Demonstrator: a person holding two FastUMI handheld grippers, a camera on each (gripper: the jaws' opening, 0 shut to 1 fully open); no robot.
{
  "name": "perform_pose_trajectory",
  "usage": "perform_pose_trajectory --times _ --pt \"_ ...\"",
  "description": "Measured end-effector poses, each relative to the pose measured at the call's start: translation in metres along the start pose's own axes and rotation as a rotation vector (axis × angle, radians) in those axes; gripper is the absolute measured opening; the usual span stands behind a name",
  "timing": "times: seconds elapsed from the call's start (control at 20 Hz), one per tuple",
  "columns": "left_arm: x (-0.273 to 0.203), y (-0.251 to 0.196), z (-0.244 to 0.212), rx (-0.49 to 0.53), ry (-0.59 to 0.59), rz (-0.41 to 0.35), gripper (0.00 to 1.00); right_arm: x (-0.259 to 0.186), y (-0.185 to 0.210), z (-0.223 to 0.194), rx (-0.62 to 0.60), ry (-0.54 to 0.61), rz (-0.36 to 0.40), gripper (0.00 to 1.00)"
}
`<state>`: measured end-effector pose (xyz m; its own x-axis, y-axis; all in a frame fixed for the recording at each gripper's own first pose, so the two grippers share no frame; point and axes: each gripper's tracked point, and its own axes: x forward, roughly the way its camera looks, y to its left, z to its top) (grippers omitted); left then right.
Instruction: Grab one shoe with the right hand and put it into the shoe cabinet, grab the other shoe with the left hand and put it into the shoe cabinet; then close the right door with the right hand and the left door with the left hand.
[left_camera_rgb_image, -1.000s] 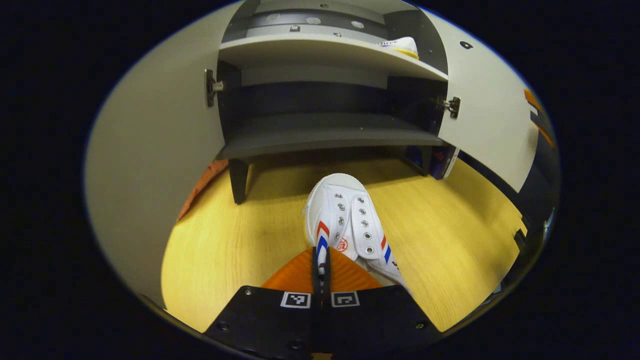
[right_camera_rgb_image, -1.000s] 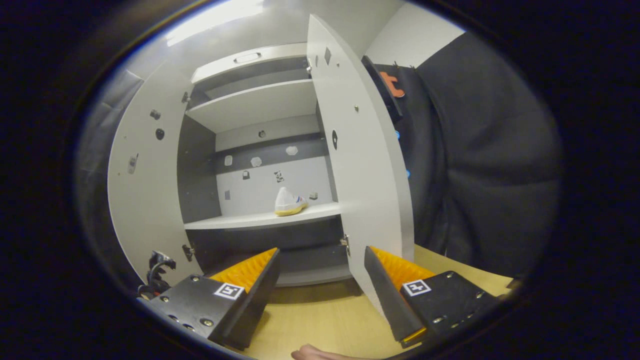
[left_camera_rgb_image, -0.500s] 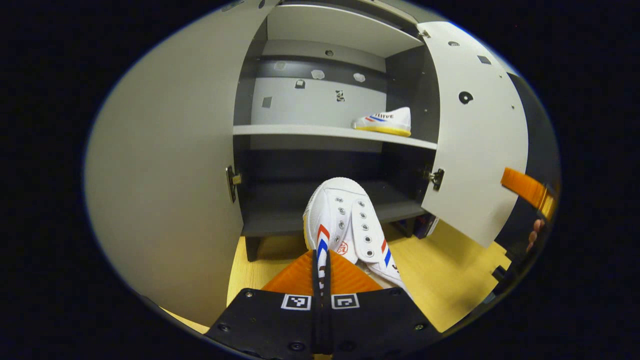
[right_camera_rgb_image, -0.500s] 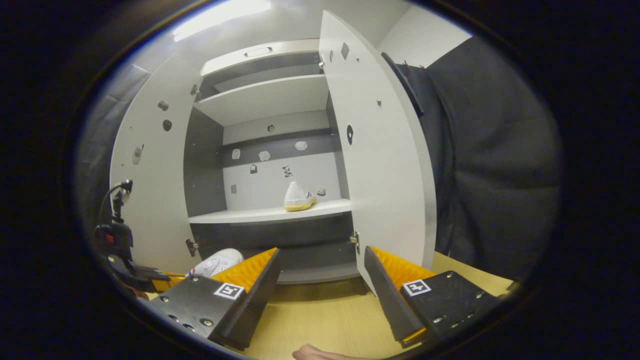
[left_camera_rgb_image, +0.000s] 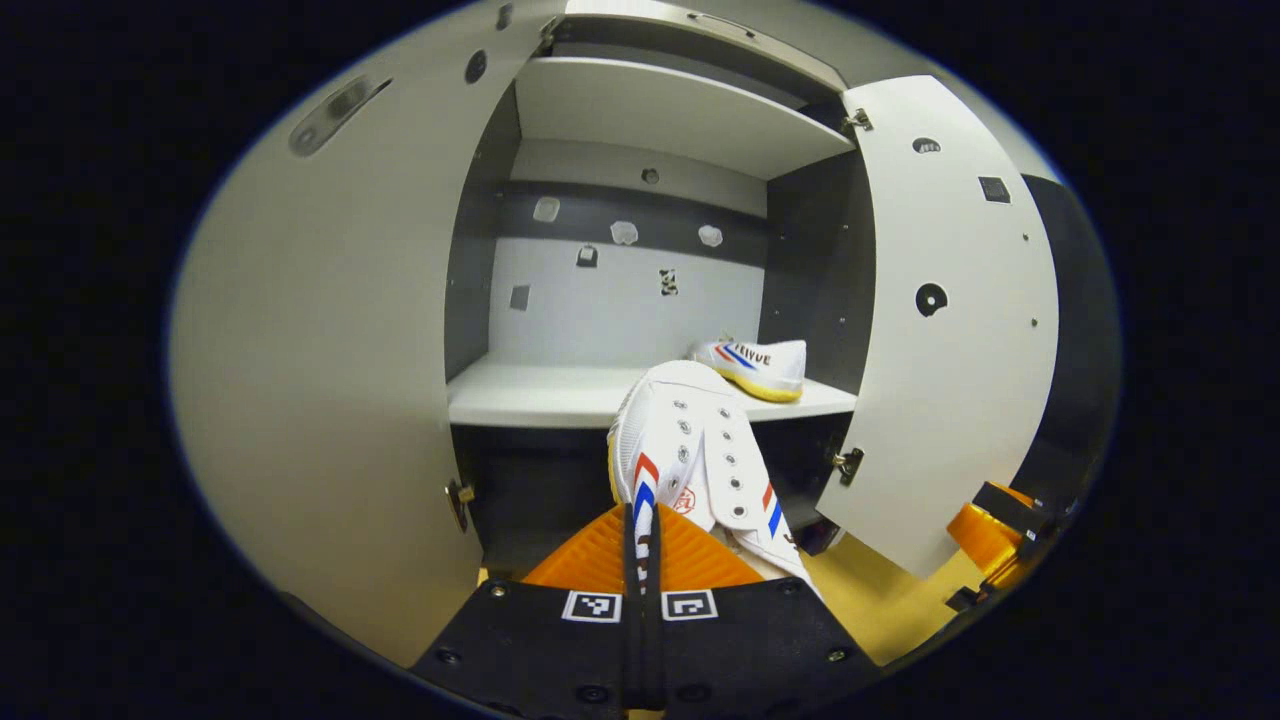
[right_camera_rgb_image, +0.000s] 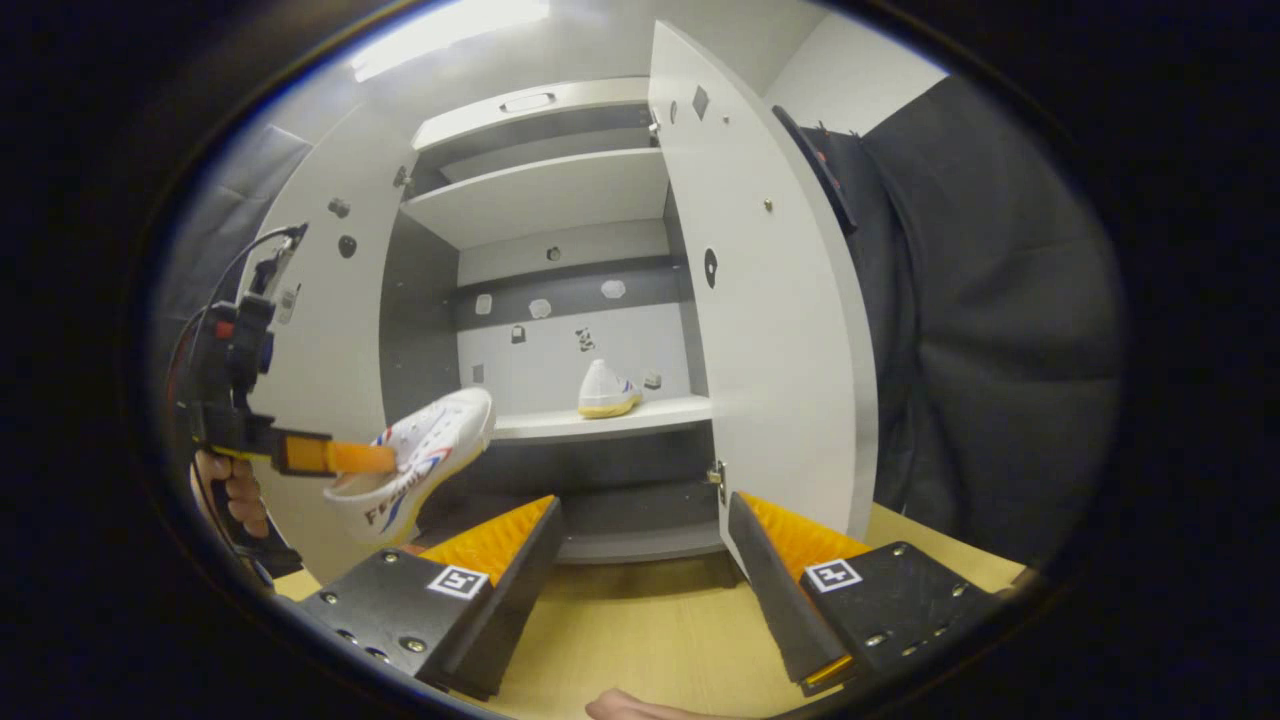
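A white canvas shoe (left_camera_rgb_image: 690, 450) with red and blue stripes hangs in the air in front of the open shoe cabinet (left_camera_rgb_image: 620, 395), my left gripper (left_camera_rgb_image: 642, 540) shut on its side wall. From the right gripper view this shoe (right_camera_rgb_image: 425, 460) is level with the middle shelf, toe toward the cabinet, held by the left gripper (right_camera_rgb_image: 330, 457). The other shoe (left_camera_rgb_image: 755, 365) stands on the right part of that shelf (right_camera_rgb_image: 600, 422). My right gripper (right_camera_rgb_image: 645, 555) is open and empty, low over the wooden floor, facing the cabinet.
Both cabinet doors stand wide open: the left door (left_camera_rgb_image: 330, 400) and the right door (right_camera_rgb_image: 770, 330). A dark lower shelf (right_camera_rgb_image: 620, 540) lies under the white one. Black cloth (right_camera_rgb_image: 990, 330) hangs to the right. A hand (right_camera_rgb_image: 225, 490) holds the left gripper. Wooden floor (right_camera_rgb_image: 640, 640) below.
The left gripper has lifted the shoe from floor height up to the level of the middle shelf and closer to the cabinet. The right gripper has barely moved.
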<state>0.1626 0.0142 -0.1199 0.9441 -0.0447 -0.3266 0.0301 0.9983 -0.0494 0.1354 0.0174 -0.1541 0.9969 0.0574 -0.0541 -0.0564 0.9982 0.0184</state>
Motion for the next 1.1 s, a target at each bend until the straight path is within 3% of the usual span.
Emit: perform_pose_trajectory --times 0.3,0.65,0.8,1.1 --pt "0.033 -0.002 0.077 0.007 -0.079 0.047 0.00 -0.004 0.001 0.002 0.008 -0.003 0.023 0.99" --pt "0.096 0.002 0.144 -0.094 -0.131 0.105 0.00 -0.012 0.001 0.012 0.015 -0.022 0.032 0.99" --pt "0.130 0.017 0.152 -0.176 -0.148 0.147 0.00 -0.020 -0.001 0.015 0.016 -0.026 0.029 0.99" --pt "0.187 0.035 0.105 -0.155 0.023 0.180 0.01 -0.036 -0.007 0.018 0.029 -0.041 0.023 0.99"
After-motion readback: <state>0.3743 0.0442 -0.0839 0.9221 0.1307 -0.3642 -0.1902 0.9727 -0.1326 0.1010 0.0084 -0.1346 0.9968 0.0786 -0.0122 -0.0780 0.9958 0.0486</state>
